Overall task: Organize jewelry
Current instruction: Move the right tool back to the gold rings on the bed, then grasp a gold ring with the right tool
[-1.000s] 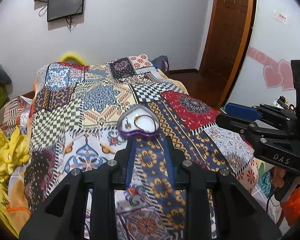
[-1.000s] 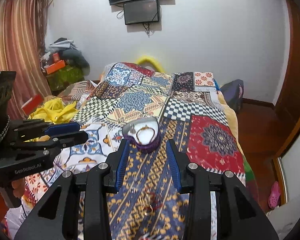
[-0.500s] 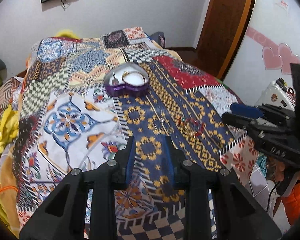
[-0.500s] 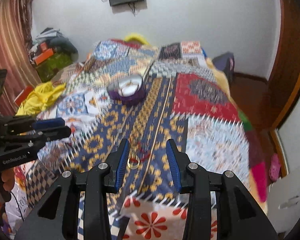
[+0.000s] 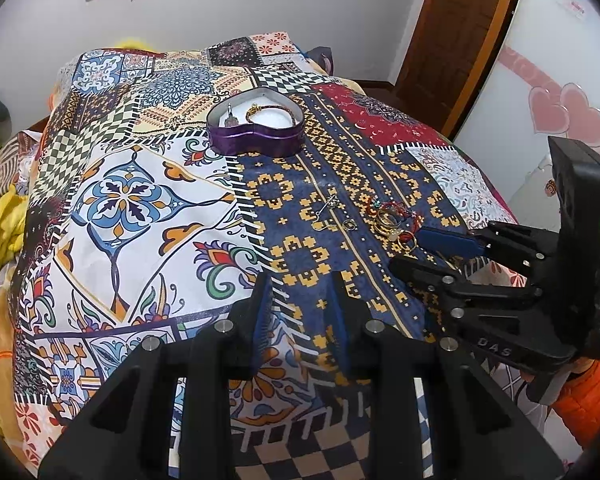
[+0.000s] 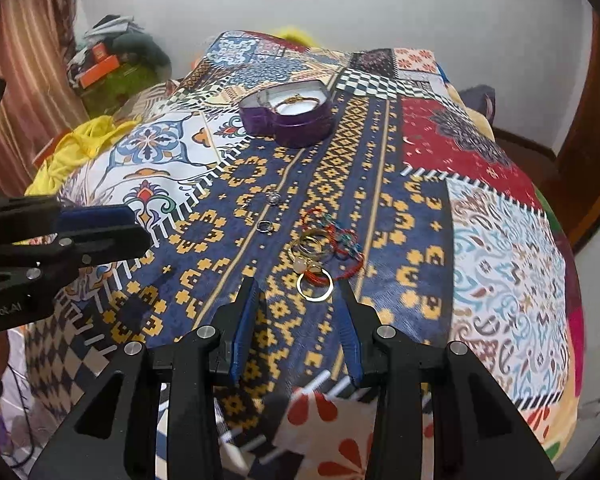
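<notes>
A purple heart-shaped box [image 5: 256, 136] sits on the patterned bedspread [image 5: 140, 208], open, with a gold bracelet [image 5: 274, 111] and a small pendant inside; it also shows in the right wrist view [image 6: 286, 118]. A pile of gold rings and red thread bracelets [image 6: 322, 258] lies nearer, just beyond my right gripper [image 6: 298, 292], which is open and empty. Two small silver pieces [image 6: 270, 212] lie left of the pile. The pile shows in the left wrist view [image 5: 394, 220] too. My left gripper [image 5: 300, 288] is open and empty, left of the pile.
Yellow cloth [image 6: 80, 148] and clutter lie at the bed's left side. A brown door [image 5: 460, 32] and a white surface with pink hearts [image 5: 564, 116] stand to the right. The bed edge falls away near the grippers.
Both grippers have tipped down and moved toward the bedspread; the pile of loose jewelry has come into view in front of the right gripper. Both stay open.
</notes>
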A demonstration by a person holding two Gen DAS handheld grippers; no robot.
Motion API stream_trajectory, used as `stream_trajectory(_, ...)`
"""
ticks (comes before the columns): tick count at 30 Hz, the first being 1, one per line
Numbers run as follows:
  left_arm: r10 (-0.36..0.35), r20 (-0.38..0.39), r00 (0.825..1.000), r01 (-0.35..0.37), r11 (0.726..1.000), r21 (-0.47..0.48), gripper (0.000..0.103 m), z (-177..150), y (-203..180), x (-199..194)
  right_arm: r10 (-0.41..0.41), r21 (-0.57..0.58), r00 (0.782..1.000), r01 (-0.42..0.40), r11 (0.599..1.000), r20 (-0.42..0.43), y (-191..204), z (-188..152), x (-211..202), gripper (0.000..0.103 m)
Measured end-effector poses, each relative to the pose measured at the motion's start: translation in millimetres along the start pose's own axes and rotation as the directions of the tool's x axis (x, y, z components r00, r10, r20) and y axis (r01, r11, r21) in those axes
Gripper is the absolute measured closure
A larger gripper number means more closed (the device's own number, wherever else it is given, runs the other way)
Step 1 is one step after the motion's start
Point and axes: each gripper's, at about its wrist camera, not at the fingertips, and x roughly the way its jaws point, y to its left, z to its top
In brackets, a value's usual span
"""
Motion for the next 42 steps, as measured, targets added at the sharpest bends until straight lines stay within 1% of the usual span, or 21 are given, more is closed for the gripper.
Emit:
stream_trajectory(1,-0.001,0.000,1.000,0.001,1.000,0.000,0.076,0.1,0.2,0.4,-0.005,-0.004,1.000,0.005,1.000,0.001,0.9,0.4,1.3,0.068)
stream_trajectory(3,-0.006,0.003,1.000,0.006,1.000,-0.001,0.076,0.5,0.5,0.6,-0.017,-0.013,1.000,0.018,1.000,0.006,1.9,0.5,3.4,0.072)
stream_trajectory(5,-0.010,0.007,1.000,0.010,1.000,-0.003,0.076,1.7,0.8,1.5,-0.040,-0.031,0.999,0.041,0.999,0.012,4.0,0.3,5.0,0.084)
stream_trajectory(6,-0.012,0.009,1.000,0.012,1.000,-0.003,0.076,2.3,0.3,2.0,-0.045,-0.041,0.999,0.045,0.998,0.013,4.8,0.2,5.9,0.087)
stream_trajectory(10,-0.021,0.010,1.000,0.021,1.000,-0.002,0.076,5.4,-1.0,4.5,-0.046,-0.048,0.999,0.046,0.998,0.014,4.9,2.3,6.6,0.087)
stream_trajectory(14,-0.036,0.014,0.999,0.036,0.999,0.003,0.076,9.8,-3.1,5.8,-0.021,-0.021,1.000,0.021,1.000,0.018,0.3,5.2,2.4,0.087)
stream_trajectory(17,-0.047,0.012,0.999,0.047,0.999,0.006,0.076,14.3,-3.9,9.2,0.000,0.020,0.999,-0.001,1.000,0.046,-7.7,7.5,-9.3,0.087)
stream_trajectory(22,-0.068,-0.004,0.998,0.068,0.998,0.004,0.076,22.9,-5.3,19.7,-0.008,0.049,0.995,0.003,0.999,0.096,-16.8,12.2,-28.3,0.087)
stream_trajectory(26,-0.099,-0.016,0.995,0.099,0.995,0.002,0.076,31.8,-8.9,30.0,-0.018,0.084,0.993,0.008,0.996,0.116,-27.2,17.4,-33.4,0.087)
stream_trajectory(31,-0.080,-0.023,0.997,0.081,0.996,0.028,0.076,46.6,-14.6,46.3,-0.020,0.124,0.992,0.005,0.992,0.124,-39.5,19.9,-31.0,0.087)
stream_trajectory(33,-0.069,-0.029,0.997,0.070,0.997,0.039,0.078,52.1,-16.1,54.2,-0.018,0.135,0.992,0.001,0.991,0.124,-43.2,20.1,-30.9,0.087)
stream_trajectory(35,-0.051,-0.036,0.998,0.053,0.997,0.051,0.083,56.8,-17.5,61.7,-0.013,0.144,0.992,-0.005,0.990,0.123,-46.3,20.0,-29.6,0.087)
stream_trajectory(37,-0.038,-0.038,0.999,0.040,0.998,0.057,0.084,58.3,-18.6,66.3,-0.011,0.148,0.992,-0.008,0.989,0.122,-47.8,19.8,-28.2,0.087)
stream_trajectory(42,-0.031,-0.056,0.998,0.036,0.996,0.085,0.088,56.4,-23.6,77.1,-0.005,0.150,0.992,-0.013,0.989,0.122,-50.3,18.9,-25.4,0.087)
